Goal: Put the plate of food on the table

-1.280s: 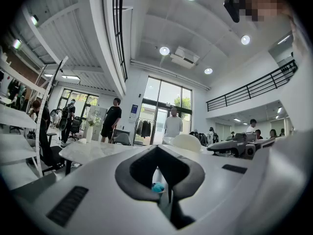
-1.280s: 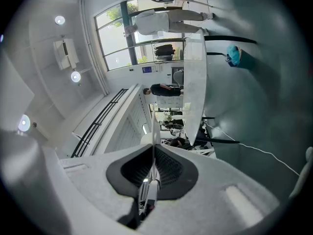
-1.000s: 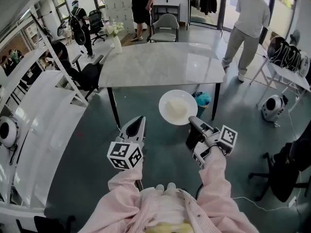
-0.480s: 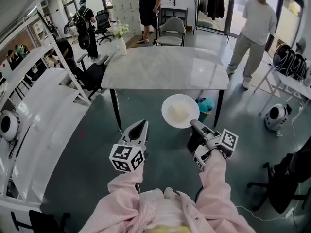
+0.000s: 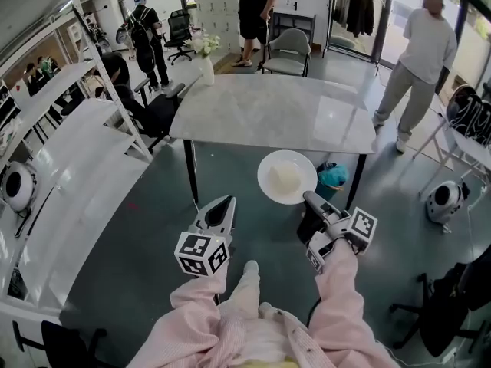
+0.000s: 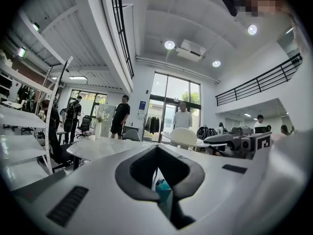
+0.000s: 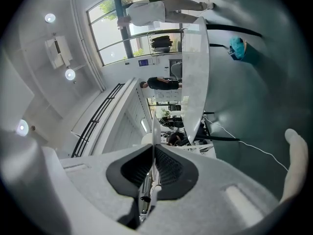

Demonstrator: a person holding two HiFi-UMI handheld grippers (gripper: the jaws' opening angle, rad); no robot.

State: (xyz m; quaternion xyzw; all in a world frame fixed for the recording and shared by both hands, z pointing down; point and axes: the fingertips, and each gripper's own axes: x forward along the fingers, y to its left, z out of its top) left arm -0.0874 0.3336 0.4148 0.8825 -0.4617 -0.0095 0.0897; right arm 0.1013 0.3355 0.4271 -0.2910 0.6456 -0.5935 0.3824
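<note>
A white plate (image 5: pixel 287 176) with pale food rides in the air just short of the marble table (image 5: pixel 268 113). My right gripper (image 5: pixel 309 198) is shut on its near rim. In the right gripper view the plate (image 7: pixel 155 131) shows edge-on as a thin white line pinched between the pads of that gripper (image 7: pixel 153 164). My left gripper (image 5: pixel 223 203) hangs left of the plate, shut and empty. In the left gripper view its jaws (image 6: pixel 157 170) meet, with the table (image 6: pixel 98 148) and the plate (image 6: pixel 183 135) ahead.
A vase of flowers (image 5: pixel 205 66) stands on the table's far left corner. A teal bag (image 5: pixel 334 176) sits under the table by its right leg. White shelving (image 5: pixel 69 167) runs along the left. People and a chair (image 5: pixel 285 50) are beyond the table.
The view has moved closer to the table. Both grippers and the held plate travelled along with it. A foot now shows at the bottom between the arms.
</note>
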